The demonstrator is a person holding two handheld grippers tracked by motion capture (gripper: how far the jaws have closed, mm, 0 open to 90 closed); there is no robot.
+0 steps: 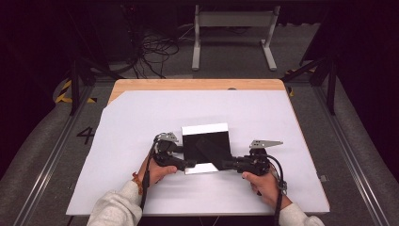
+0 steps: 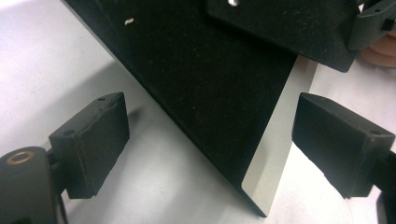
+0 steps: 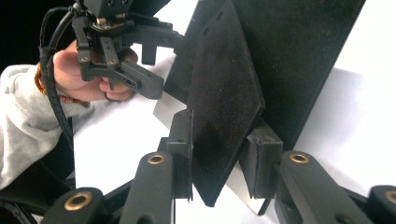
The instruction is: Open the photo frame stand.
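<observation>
A square black panel (image 1: 190, 148) with silvery strips along its far and near edges lies flat on the white sheet (image 1: 141, 122). A smaller black flat piece (image 1: 211, 151) slants up off it. My right gripper (image 1: 226, 164) comes in from the right and is shut on that piece (image 3: 224, 102), whose lower end sits between both pads (image 3: 219, 158). My left gripper (image 1: 187, 164) is open at the panel's near left corner. In the left gripper view its jaws (image 2: 210, 140) stand wide on either side of the corner's silvery strip (image 2: 275, 140), clear of the panel (image 2: 196, 84).
The white sheet covers most of a wooden table (image 1: 197, 84), with bare wood at the far edge. A person's hands and grey sleeves (image 1: 117, 207) come in at the near edge. Beyond the table lie floor cables (image 1: 155, 47) and a white frame (image 1: 233, 28).
</observation>
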